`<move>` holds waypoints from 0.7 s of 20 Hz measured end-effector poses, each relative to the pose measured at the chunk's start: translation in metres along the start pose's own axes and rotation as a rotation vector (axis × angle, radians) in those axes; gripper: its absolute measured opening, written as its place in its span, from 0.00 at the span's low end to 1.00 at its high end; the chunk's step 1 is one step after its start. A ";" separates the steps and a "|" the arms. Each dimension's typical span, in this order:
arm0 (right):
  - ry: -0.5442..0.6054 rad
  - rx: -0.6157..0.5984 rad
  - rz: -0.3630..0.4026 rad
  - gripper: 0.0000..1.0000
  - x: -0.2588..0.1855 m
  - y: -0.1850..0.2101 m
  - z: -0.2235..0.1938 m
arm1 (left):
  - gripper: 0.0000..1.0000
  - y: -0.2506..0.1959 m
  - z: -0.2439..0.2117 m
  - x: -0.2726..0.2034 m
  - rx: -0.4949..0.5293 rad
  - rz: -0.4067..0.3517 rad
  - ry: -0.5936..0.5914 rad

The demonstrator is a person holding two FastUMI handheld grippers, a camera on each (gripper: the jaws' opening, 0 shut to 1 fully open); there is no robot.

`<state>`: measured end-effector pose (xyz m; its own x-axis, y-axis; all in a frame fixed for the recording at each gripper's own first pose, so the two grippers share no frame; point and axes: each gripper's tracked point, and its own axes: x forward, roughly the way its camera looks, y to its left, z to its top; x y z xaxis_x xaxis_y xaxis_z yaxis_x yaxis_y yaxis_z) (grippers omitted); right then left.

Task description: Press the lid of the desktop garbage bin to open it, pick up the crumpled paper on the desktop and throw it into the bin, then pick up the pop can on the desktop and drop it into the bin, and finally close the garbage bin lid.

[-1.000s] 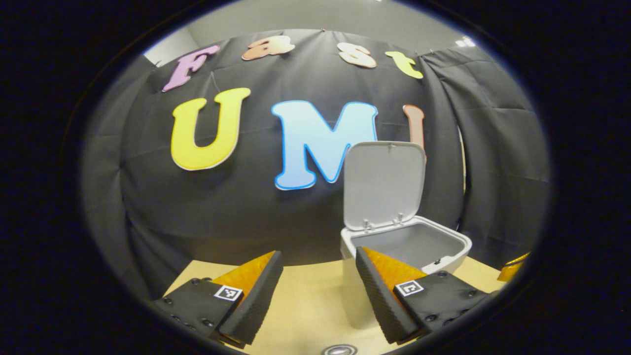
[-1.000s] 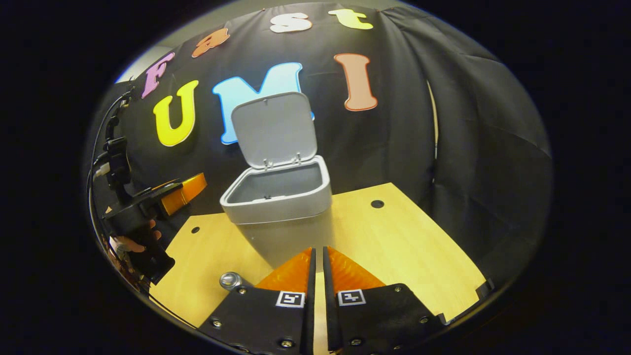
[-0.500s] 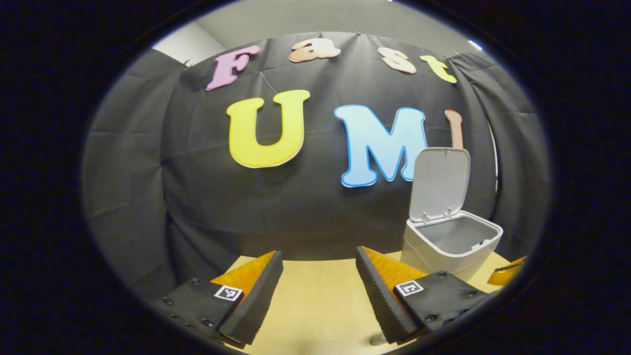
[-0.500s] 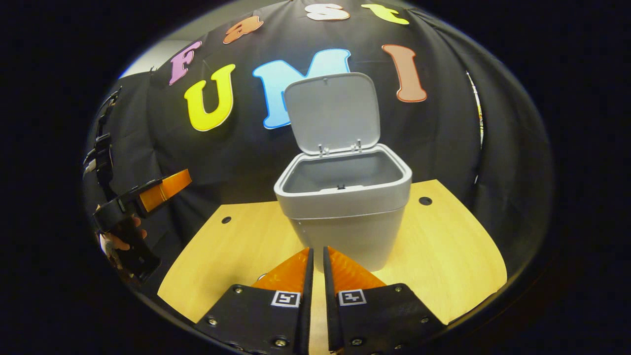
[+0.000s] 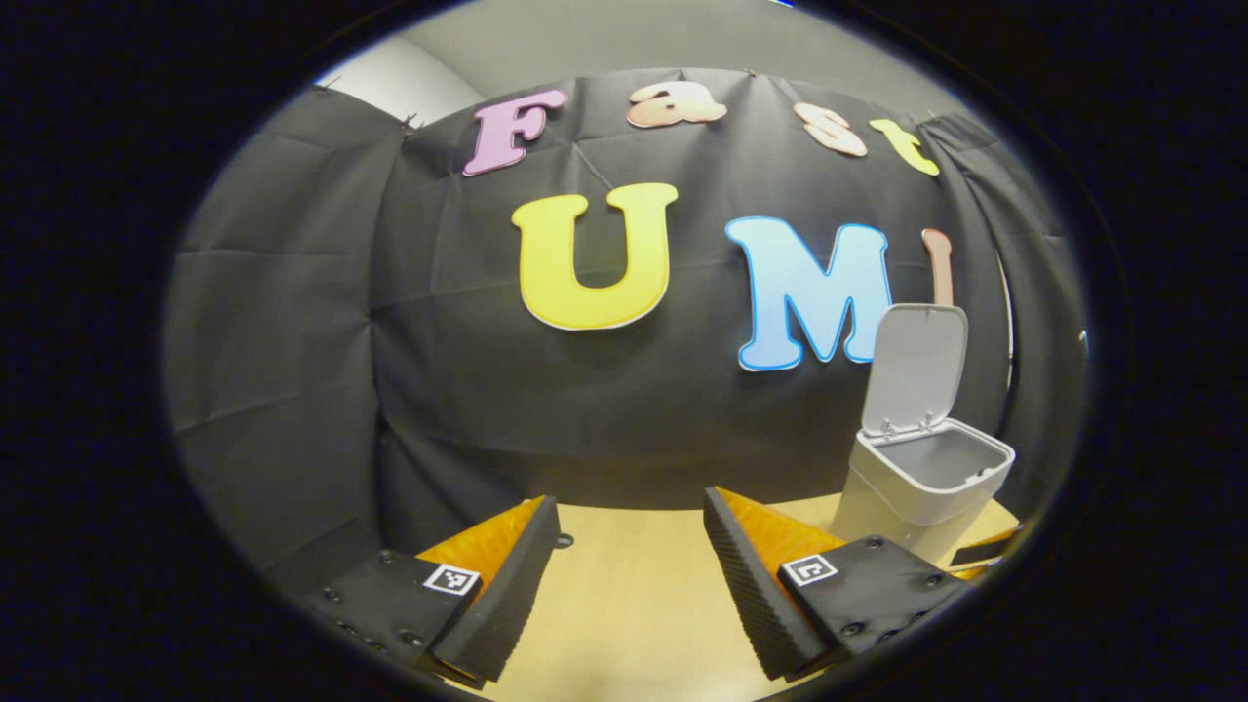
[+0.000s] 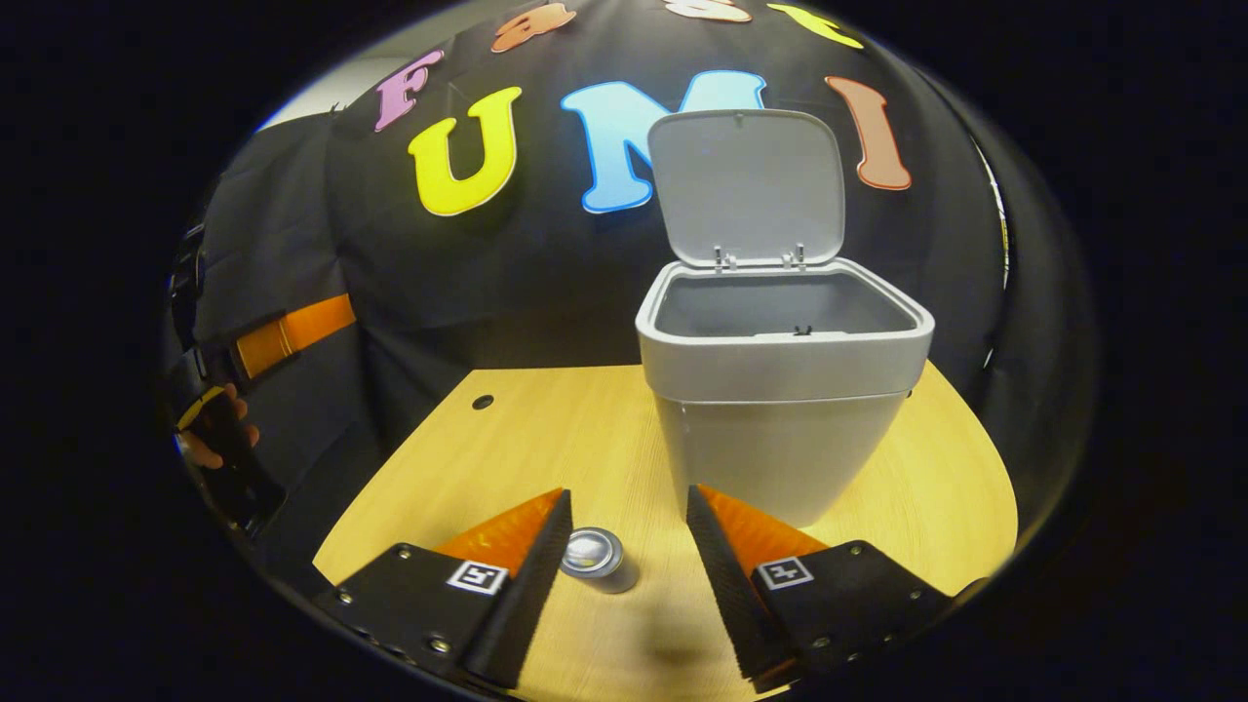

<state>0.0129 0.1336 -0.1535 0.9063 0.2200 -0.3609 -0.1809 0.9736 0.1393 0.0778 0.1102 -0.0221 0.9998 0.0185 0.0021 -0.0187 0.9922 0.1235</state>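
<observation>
**Open bin on a wooden desk, one can between spread fingers**

A light wooden desk (image 6: 585, 429) stands against a black cloth wall, its curved front edge running close under both grippers. One garbage bin (image 6: 780, 390) sits toward the back of the desk, near the wall; its lid (image 6: 746, 185) stands upright on the rear hinge and the grey inside is open to view. What lies at the bottom is hidden by the rim. Bare wood spreads wide to the left of the bin, marked by one small dark hole (image 6: 482, 402), and a narrower strip runs on its right.

One pop can (image 6: 597, 559) stands upright on the desk, in front of the bin and a little to its left. The right gripper (image 6: 624, 526) hangs above it with jaws spread apart, the can between them, nearer the left-hand finger; contact cannot be judged.

In the left gripper view, the left gripper (image 5: 629, 536) is over the desk's left part, jaws apart and holding nothing, the bin (image 5: 926, 478) well off to its right. In the right gripper view it shows at the far left edge, a hand (image 6: 210, 439) gripping its handle.
</observation>
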 end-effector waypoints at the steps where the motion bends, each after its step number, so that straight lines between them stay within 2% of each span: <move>1: 0.008 -0.011 0.002 0.93 0.002 0.002 -0.002 | 0.97 0.003 0.000 -0.004 -0.005 0.005 0.001; 2: 0.012 -0.022 0.002 0.98 0.005 0.003 -0.003 | 0.97 0.006 -0.001 -0.006 -0.008 0.011 0.002; 9: 0.102 -0.069 -0.035 0.98 0.034 0.002 -0.029 | 0.92 0.018 0.001 -0.021 -0.015 0.043 0.001; 10: 0.119 -0.079 -0.036 0.98 0.038 0.002 -0.033 | 0.97 0.020 0.000 -0.022 -0.016 0.049 0.002; 11: 0.133 -0.089 -0.032 0.98 0.042 0.004 -0.038 | 0.92 0.023 0.000 -0.023 -0.017 0.056 0.003; 14: 0.160 -0.115 -0.017 0.98 0.050 0.012 -0.047 | 0.97 0.031 0.000 -0.026 -0.013 0.072 0.002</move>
<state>0.0383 0.1597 -0.2131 0.8388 0.2017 -0.5057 -0.2168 0.9758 0.0295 0.0513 0.1403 -0.0180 0.9959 0.0906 0.0085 -0.0910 0.9897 0.1101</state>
